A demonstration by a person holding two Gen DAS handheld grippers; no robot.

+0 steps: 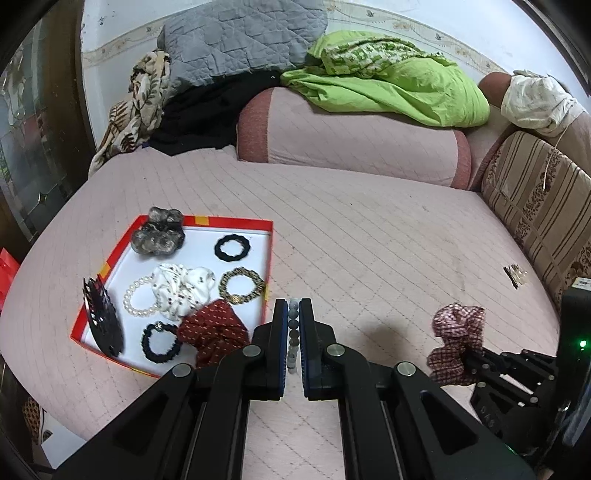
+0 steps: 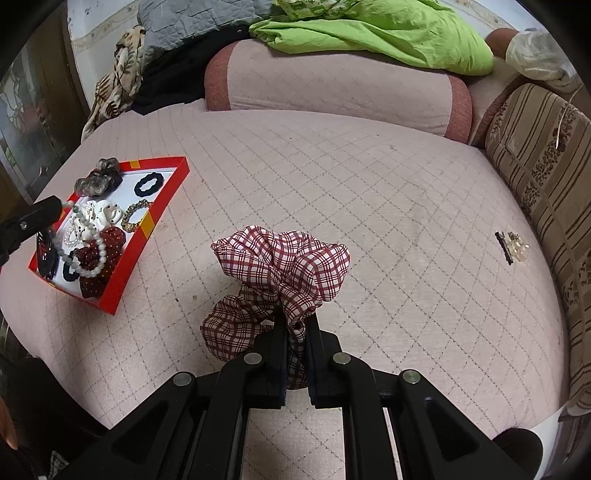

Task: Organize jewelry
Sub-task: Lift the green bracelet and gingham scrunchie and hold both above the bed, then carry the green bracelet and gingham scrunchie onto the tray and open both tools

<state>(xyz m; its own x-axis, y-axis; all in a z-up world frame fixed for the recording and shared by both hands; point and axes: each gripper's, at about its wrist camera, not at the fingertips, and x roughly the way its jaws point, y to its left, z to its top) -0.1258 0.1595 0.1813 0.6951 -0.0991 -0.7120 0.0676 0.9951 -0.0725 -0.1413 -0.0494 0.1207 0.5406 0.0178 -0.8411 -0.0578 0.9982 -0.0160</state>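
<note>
My left gripper is shut on a grey bead bracelet, held just right of the red tray; the bracelet hangs over the tray in the right wrist view. The tray holds a pearl bracelet, a gold bracelet, a black scrunchie, a red dotted scrunchie, a white scrunchie and a black claw clip. My right gripper is shut on a red plaid scrunchie, lifted above the bed; it also shows in the left wrist view.
A small hair clip with clear beads lies on the pink quilted bed near the striped cushion. A pink bolster, green cloth and piled clothes sit at the back.
</note>
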